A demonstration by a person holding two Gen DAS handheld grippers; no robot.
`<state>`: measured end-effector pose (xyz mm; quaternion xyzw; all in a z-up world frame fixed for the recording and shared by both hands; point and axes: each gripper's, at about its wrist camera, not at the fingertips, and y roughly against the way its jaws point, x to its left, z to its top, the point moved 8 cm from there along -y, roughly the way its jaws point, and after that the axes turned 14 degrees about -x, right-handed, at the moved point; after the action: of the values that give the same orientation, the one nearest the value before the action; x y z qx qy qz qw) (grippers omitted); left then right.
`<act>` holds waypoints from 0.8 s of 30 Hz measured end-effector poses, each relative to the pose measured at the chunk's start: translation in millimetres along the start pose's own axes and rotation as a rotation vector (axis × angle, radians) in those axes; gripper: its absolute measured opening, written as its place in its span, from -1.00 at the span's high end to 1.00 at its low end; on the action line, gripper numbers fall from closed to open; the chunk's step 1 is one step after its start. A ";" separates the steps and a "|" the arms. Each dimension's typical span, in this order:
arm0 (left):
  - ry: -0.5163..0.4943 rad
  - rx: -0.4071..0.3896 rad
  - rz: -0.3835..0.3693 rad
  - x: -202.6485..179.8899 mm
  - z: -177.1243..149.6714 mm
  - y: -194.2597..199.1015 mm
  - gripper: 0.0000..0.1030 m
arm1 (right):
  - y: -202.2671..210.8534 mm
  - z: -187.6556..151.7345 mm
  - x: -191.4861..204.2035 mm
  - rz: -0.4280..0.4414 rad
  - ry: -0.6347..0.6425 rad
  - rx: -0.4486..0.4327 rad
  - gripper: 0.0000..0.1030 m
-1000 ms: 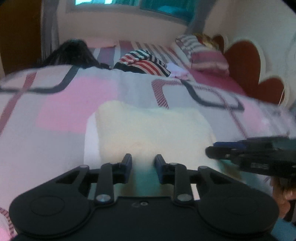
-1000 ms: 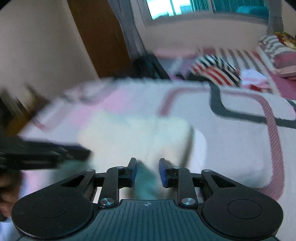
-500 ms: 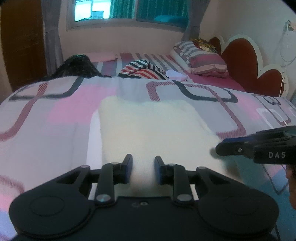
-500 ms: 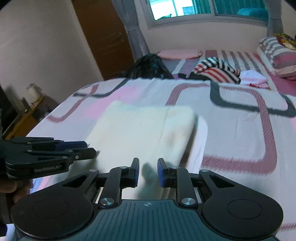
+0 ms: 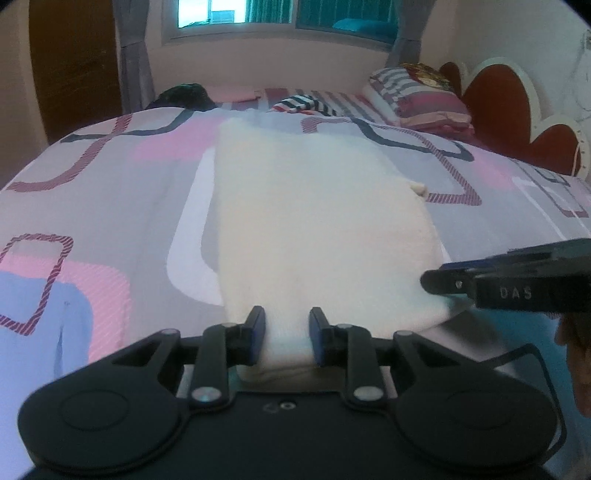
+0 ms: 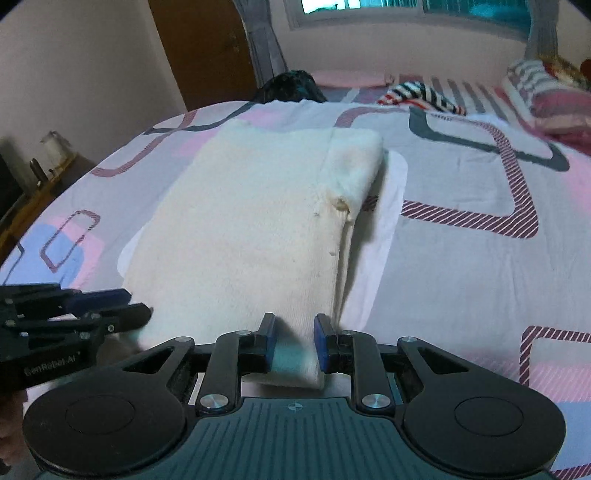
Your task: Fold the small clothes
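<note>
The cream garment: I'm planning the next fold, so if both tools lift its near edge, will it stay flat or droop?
The cream garment will likely droop: it is soft knit, following the bedspread. The folded layers on its right side may slip apart. It probably lifts easily; the left tool and right tool each pinch its edge.

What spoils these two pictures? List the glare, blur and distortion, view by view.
Left wrist view: the window is blown out white, the cream garment looks washed and soft, and the fisheye bows the bedspread. Right wrist view: sharper, the knit and a small hole read clearly; the window glares, and the left gripper is slightly soft at the edge.
</note>
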<state>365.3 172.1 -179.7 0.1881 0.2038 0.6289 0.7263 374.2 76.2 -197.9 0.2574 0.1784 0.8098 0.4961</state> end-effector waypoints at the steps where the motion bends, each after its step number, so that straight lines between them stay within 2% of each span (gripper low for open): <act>1: -0.002 0.003 0.009 -0.9 -0.1 2.3 0.52 | 3.2 -0.6 0.5 -0.006 -0.003 0.002 0.57; 8: -0.044 -0.006 0.062 -8.3 -19.4 29.0 0.52 | 33.8 -29.6 -2.6 -0.013 -0.010 0.045 0.56; 11: 0.033 -0.021 0.048 -8.2 -19.8 55.2 0.54 | 57.8 -26.0 -0.7 -0.040 -0.028 0.019 0.56; 15: 0.055 -0.079 0.056 -22.8 -29.9 127.1 0.43 | 133.1 -33.7 23.5 -0.002 -0.040 -0.061 0.56; 19: 0.056 -0.156 0.052 -45.0 -36.4 223.8 0.37 | 228.0 -48.2 51.7 0.010 -0.051 -0.128 0.56; 23: 0.046 -0.203 0.072 -68.2 -47.8 294.5 0.31 | 309.4 -61.2 78.2 -0.022 -0.065 -0.201 0.56; 24: 0.041 -0.208 0.072 -73.2 -50.1 307.6 0.22 | 321.6 -63.5 83.7 -0.031 -0.054 -0.209 0.56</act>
<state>71.9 142.9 -54.8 0.1061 0.1454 0.6760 0.7146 76.2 6.2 -53.8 0.2232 0.0836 0.8090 0.5373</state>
